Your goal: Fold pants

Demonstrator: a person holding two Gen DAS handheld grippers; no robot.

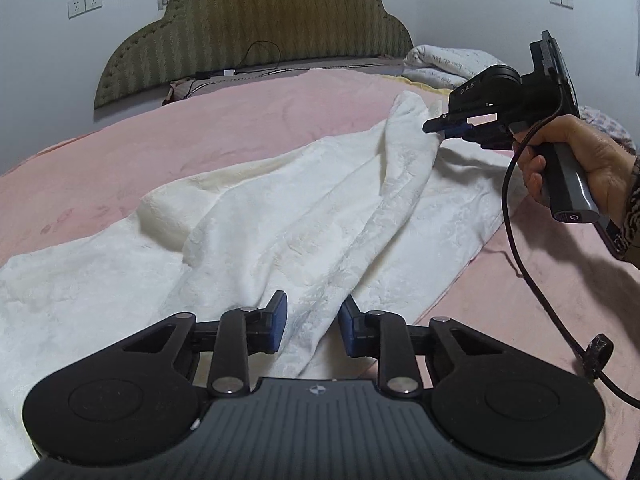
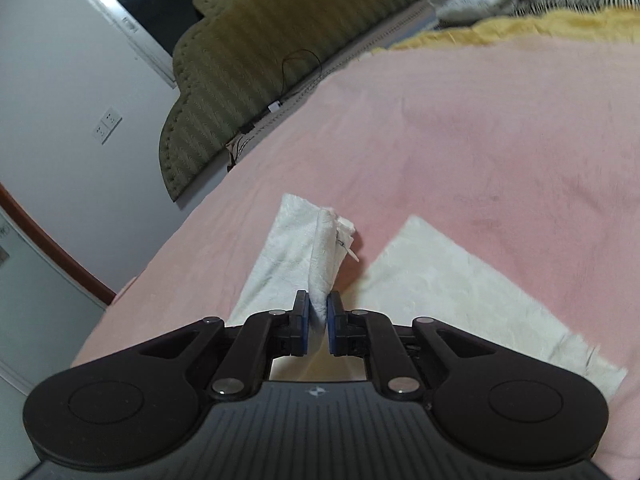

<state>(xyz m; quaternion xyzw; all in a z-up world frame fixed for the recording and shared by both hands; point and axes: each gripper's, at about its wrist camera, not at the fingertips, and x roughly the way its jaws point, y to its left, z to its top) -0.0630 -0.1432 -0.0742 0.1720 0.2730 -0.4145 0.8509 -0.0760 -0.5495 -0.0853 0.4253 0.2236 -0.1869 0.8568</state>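
White pants (image 1: 280,220) lie spread on the pink bed (image 1: 160,140), from the near edge toward the right side. Left cam shows the right gripper (image 1: 434,126) from the side, pinched tight on a lifted pant end; a hand (image 1: 580,160) holds its grip. The body reads "DAS", the grip bottom "G". Left gripper (image 1: 312,326) has pads apart w/ cloth running between, not squeezed. Only the right cam shows the pinch up close: right gripper (image 2: 318,320) pads squeeze the cloth, a small tag (image 2: 352,254) sticks out. Green headboard (image 1: 256,28) at the far edge.
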